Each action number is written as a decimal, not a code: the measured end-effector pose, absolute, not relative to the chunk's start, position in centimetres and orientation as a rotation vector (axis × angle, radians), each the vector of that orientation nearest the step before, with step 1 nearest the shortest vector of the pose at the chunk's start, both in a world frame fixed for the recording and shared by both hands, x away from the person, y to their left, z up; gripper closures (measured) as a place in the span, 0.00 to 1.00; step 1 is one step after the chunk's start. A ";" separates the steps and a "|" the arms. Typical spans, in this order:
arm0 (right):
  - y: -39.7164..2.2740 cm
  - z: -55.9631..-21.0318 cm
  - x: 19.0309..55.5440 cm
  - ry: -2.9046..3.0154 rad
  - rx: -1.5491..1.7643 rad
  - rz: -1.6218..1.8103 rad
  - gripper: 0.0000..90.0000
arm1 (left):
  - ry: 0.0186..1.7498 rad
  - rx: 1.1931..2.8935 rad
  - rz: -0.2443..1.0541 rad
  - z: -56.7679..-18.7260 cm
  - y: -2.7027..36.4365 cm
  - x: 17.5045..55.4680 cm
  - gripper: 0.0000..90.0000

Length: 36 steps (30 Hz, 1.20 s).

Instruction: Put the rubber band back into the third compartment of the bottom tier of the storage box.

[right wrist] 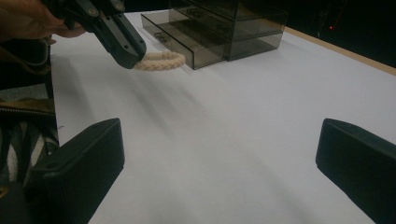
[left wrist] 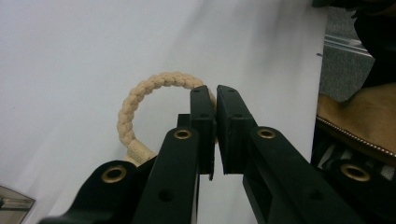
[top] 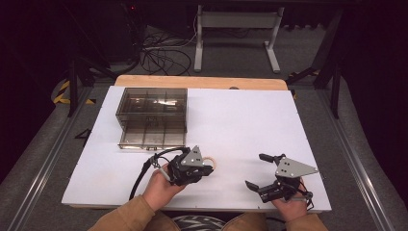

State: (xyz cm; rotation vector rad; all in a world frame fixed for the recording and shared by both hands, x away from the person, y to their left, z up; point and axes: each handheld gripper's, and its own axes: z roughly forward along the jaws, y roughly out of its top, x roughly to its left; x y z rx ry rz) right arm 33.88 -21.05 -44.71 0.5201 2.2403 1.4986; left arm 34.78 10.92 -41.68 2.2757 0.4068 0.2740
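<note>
Rope ring (left wrist: 149,88) – one, clamped by left hand-held gripper (left wrist: 215,100); right hand-held gripper (right wrist: 219,154) – released.

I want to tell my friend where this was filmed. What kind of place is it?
Probably a lab or recording studio, not a home. A white table stands among dark surroundings, loose cables lie on the grey floor behind it, and a person works a left claw shut on a braided rope ring.
</note>
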 end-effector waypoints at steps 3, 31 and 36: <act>-21.0 -44.7 33.9 2.242 0.521 1.499 0.02 | 0.405 2.268 0.281 -41.4 11.1 34.8 0.96; -21.0 -44.7 33.9 2.243 0.522 1.500 0.02 | 0.414 2.232 0.307 -40.1 12.2 34.9 0.96; -21.0 -44.7 33.9 2.243 0.520 1.500 0.02 | 0.426 2.224 0.321 -39.8 12.7 35.0 0.96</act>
